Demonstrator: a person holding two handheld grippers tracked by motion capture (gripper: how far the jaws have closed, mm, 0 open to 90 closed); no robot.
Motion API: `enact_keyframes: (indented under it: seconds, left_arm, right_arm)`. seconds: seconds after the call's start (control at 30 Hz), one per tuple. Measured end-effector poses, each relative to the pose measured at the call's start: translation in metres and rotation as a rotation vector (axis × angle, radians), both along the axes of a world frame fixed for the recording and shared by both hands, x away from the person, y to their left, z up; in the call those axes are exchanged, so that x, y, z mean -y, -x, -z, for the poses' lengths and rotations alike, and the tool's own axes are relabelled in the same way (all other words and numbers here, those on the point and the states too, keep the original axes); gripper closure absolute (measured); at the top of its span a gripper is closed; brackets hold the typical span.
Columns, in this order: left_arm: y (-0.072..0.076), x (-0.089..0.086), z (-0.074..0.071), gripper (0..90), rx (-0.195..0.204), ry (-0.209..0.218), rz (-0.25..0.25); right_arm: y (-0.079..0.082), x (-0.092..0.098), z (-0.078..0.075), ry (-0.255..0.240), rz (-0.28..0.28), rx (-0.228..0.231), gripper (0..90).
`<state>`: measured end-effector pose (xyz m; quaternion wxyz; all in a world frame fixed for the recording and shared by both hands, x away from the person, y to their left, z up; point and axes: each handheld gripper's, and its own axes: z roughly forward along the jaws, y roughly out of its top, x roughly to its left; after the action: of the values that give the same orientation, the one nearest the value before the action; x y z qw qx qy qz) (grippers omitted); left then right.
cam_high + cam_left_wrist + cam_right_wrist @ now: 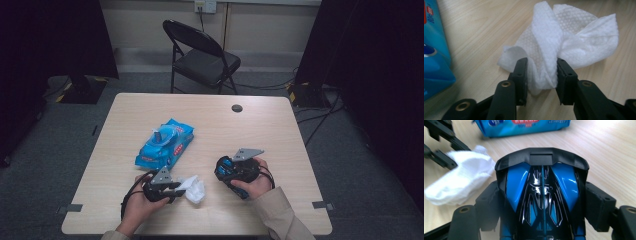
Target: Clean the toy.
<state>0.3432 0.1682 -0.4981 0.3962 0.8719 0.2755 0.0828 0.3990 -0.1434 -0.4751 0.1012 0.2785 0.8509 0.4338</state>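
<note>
A crumpled white wet wipe [196,189] [574,40] lies on the wooden table [250,130] near its front edge. My left gripper [181,190] [541,72] has one jaw on each side of the wipe's bunched end, and the cloth sits loosely between them, so it is open. My right gripper [226,171] [544,205] is shut on a blue and black toy car [236,170] [541,185], with its pads against the car's two sides, held just above the table. In the right gripper view the wipe [461,182] and the left gripper's black jaws [439,152] lie to the left.
A blue pack of wet wipes [165,144] [434,62] [524,126] lies left of centre, just beyond the left gripper. A dark round cable hole [237,108] sits near the table's far edge. A black folding chair [200,55] stands behind the table.
</note>
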Motion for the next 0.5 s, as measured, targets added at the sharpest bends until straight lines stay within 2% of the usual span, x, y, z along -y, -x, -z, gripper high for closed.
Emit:
enact_keyframes:
  seconds: [0.17, 0.5]
  left_arm:
    - [0.0, 0.0, -0.002, 57.9, 0.006, 0.002, -0.007]
    - [0.002, -0.001, -0.015, 48.8, 0.043, 0.06, -0.013]
  right_arm:
    - [0.003, 0.008, -0.009, -0.066, 0.012, 0.003, 25.7]
    - [0.007, 0.02, -0.02, -0.126, 0.041, 0.021, 25.7]
